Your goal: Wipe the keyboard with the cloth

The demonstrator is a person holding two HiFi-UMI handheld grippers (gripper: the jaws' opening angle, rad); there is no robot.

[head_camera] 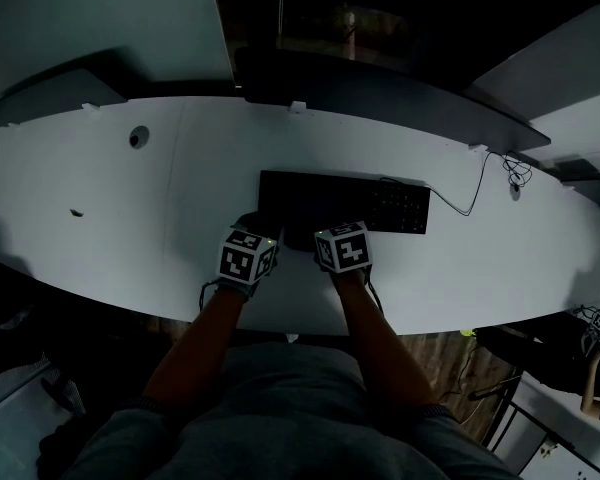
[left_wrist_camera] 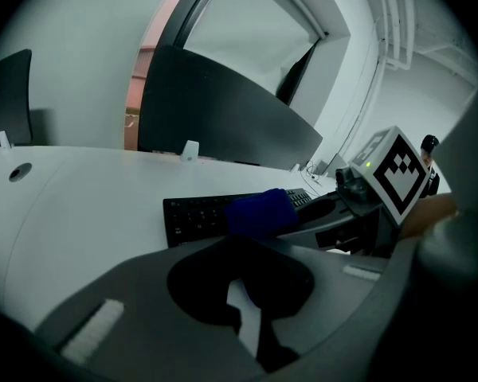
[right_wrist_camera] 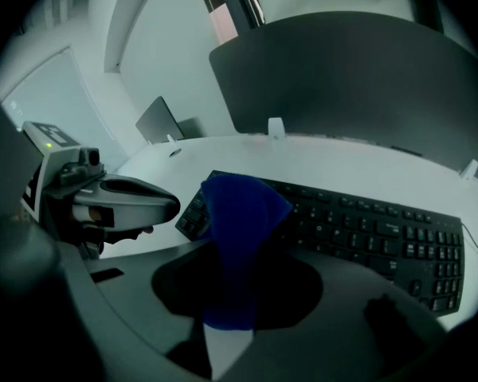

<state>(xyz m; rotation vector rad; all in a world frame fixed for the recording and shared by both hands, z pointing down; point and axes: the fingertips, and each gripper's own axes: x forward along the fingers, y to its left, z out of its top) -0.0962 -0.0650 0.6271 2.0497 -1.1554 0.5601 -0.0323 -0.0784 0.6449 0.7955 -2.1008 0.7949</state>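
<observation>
- One white desk (head_camera: 100,228) sweeps across the middle of the head view, from the left edge to the right edge.
- Two dark divider panels stand along its far edge in the left gripper view: a large one (left_wrist_camera: 223,110) in the centre and a smaller one (left_wrist_camera: 8,94) at the left edge.
- Two forearms rise from the bottom of the head view, the left forearm (head_camera: 212,333) and the right forearm (head_camera: 375,333).
- One black keyboard (head_camera: 380,206) lies flat on the desk just above the frame's centre.
- We count two grippers, each with a marker cube, side by side at the keyboard's near edge.
- The left gripper (left_wrist_camera: 239,293) has its jaws drawn together with nothing between them. It sits just off the keyboard's lower left corner.
- The right gripper (right_wrist_camera: 231,293) has its jaws clamped on the cloth, at the middle of its own view.
- One blue cloth (right_wrist_camera: 235,237) stands up out of those jaws. Its folded top reaches over the keyboard's left end (we cannot tell whether it presses on the keys).
- One thin cable (head_camera: 470,193) runs from the keyboard's right end toward the upper right.
- One round hole (head_camera: 138,137) marks the desk at the upper left.
</observation>
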